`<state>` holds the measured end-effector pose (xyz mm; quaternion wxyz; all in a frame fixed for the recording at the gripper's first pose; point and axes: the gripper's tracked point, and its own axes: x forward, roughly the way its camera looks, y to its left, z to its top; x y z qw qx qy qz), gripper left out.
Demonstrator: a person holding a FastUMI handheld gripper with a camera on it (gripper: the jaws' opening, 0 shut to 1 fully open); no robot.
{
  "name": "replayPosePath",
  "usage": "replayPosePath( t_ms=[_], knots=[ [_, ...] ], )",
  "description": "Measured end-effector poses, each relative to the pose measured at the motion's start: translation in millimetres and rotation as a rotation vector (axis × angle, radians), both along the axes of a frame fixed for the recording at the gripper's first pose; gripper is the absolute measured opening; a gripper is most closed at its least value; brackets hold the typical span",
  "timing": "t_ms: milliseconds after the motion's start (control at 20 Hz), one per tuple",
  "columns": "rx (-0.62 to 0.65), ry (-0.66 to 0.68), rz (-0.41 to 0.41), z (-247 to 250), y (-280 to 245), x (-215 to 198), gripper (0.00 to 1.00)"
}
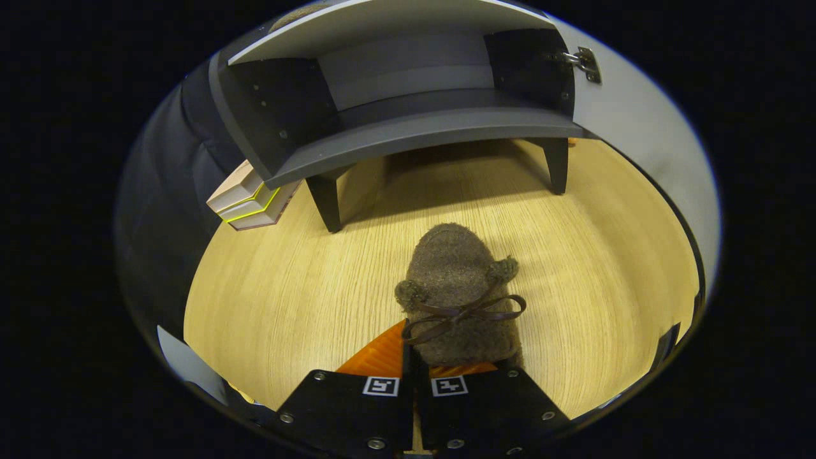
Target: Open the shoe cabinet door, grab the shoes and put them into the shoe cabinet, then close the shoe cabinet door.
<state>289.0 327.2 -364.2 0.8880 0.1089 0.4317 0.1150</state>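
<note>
1. Wooden table [268, 306] is carrying the shoe cabinet [408, 121], its door [644, 127] standing open.
2. Furry shoe [456, 293] is hanging just ahead of the gripper [415, 364], jaws pinching its heel.
3. Shoe's toe risks catching the cabinet's edge.

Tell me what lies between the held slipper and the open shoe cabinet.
In the gripper view, only bare wooden tabletop lies between the slipper, held in the gripper, and the shoe cabinet.
</note>
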Motion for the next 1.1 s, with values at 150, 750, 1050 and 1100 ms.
replayPosePath(
  t_ms=[150, 750, 1050, 1100],
  knots=[
    [-0.013, -0.019, 0.006, 19.9, -5.3, -6.3, 0.05],
    [-0.035, -0.177, -0.010, 148.3, -35.0, -2.4, 0.05],
    [-0.043, -0.298, -0.019, 223.8, -45.8, 30.4, 0.04],
    [-0.045, -0.314, -0.018, 234.6, -46.1, 37.1, 0.04]
  ],
)
